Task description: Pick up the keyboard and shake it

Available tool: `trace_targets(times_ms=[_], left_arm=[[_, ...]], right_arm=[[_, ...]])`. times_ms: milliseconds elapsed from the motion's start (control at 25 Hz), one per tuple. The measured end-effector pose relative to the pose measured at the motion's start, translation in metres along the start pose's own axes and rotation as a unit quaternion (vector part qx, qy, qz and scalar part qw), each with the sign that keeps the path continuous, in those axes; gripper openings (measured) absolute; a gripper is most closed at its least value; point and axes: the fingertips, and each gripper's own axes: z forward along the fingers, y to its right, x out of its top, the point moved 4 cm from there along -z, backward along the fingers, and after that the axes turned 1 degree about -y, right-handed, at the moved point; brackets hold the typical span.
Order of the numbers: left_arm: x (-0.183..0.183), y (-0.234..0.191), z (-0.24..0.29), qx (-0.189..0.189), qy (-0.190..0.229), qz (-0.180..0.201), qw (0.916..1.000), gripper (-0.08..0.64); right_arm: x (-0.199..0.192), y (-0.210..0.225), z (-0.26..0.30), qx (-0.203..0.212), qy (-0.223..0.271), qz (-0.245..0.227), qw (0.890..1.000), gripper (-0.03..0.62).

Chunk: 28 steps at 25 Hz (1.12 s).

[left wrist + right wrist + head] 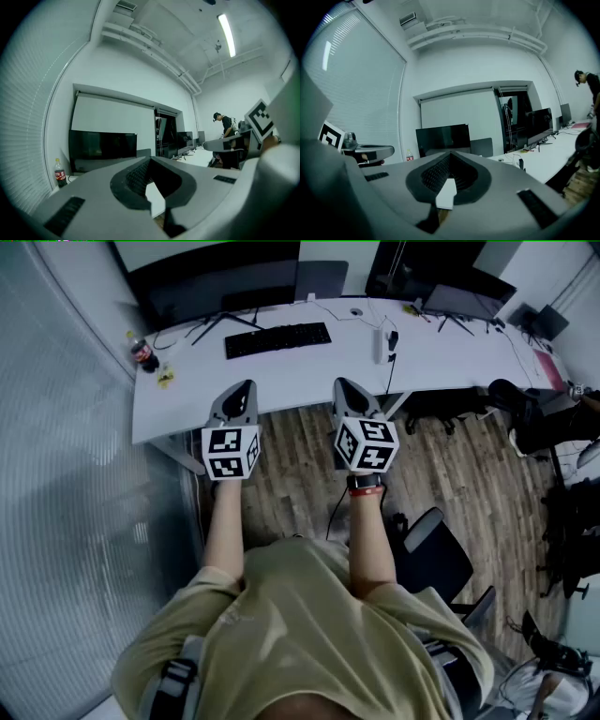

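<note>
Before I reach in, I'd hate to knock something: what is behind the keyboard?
Behind the keyboard stands a dark monitor on splayed legs, with a smaller grey screen beside it, all on the white desk. What lies behind those screens is covered.

We held the left tool (247,386) and the right tool (341,383) side by side above the wooden floor (291,488). Their tips were at the near edge of the white desk (183,404), and each had its jaws together with nothing between them. The black keyboard (277,339) lay flat on the desk beyond the tools, well apart from both. A dark bottle (143,354) with a red label stood at the desk's left end. Dark monitors (220,287) lined its far edge, and a black office chair (436,559) stood on the floor to our right.
</note>
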Motion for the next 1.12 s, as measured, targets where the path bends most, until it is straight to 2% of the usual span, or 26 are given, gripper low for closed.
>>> trace_targets(times_ms=[160,320,480,840,1120], left_arm=[[-0.014,0.013,0.001,-0.005,-0.013,-0.005,0.9999,0.017],[-0.030,0.017,0.002,0.001,-0.023,-0.016,0.9996,0.017],[-0.036,0.015,0.006,0.013,-0.029,-0.009,0.9995,0.018],[-0.045,-0.031,0.042,0.033,-0.029,-0.024,0.9987,0.018],[-0.036,-0.085,0.103,0.039,-0.034,-0.038,0.9979,0.018]], right_arm=[[-0.012,0.011,-0.003,0.000,0.005,0.032,0.999,0.018],[-0.027,0.013,0.003,0.006,-0.010,0.023,1.000,0.018],[-0.029,0.013,0.019,0.021,-0.014,0.032,0.999,0.018],[-0.030,0.004,0.080,0.037,-0.026,0.029,0.999,0.018],[-0.012,0.010,0.156,0.045,-0.037,0.031,0.998,0.018]])
